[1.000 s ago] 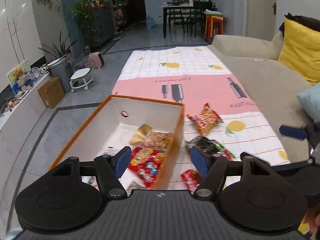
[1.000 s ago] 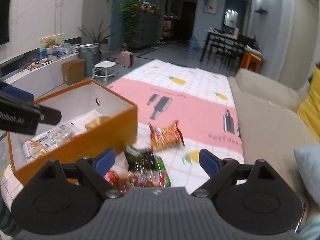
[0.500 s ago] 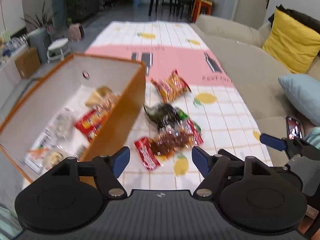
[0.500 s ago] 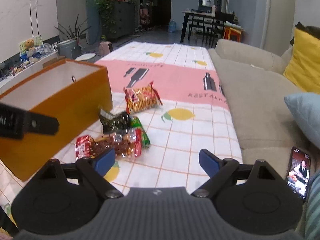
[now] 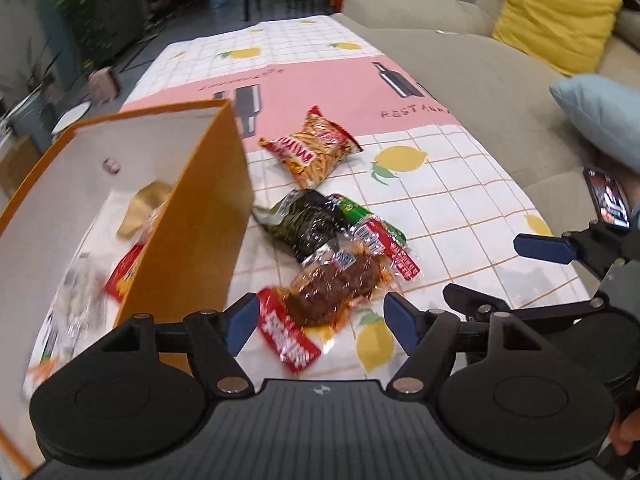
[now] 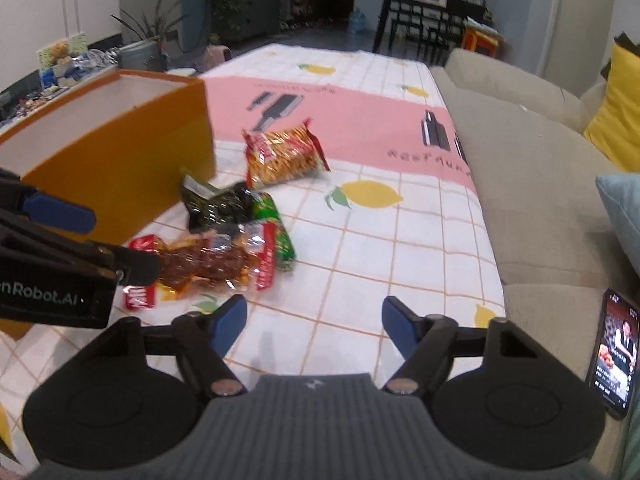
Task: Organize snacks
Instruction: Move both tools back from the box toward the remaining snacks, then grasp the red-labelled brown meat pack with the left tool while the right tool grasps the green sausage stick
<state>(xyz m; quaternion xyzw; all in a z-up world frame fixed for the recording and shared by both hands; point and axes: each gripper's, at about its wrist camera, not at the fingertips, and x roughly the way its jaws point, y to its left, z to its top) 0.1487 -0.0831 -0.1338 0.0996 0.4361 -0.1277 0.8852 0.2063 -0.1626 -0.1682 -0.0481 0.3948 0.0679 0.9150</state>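
Observation:
An orange box (image 5: 208,216) stands at the left of the tablecloth with several snack packs inside; it also shows in the right wrist view (image 6: 120,168). Beside it lie loose packs: an orange noodle-snack bag (image 5: 316,148), a dark bag (image 5: 300,224), a green-red pack (image 5: 384,240), a clear pack of brown snack (image 5: 336,288) and a red pack (image 5: 288,340). My left gripper (image 5: 320,322) is open and empty, just above the brown and red packs. My right gripper (image 6: 312,320) is open and empty over bare cloth to the right of the pile (image 6: 224,256).
A beige sofa (image 6: 540,168) runs along the table's right edge, with a yellow cushion (image 5: 556,12) and a light blue cushion (image 5: 600,112). A phone (image 6: 614,352) lies at the sofa's near end. Floor, plants and a dining table are beyond.
My left gripper has swung from over the box to the loose packs right of it and come down close. My right gripper has drawn nearer the pile. Both stay open.

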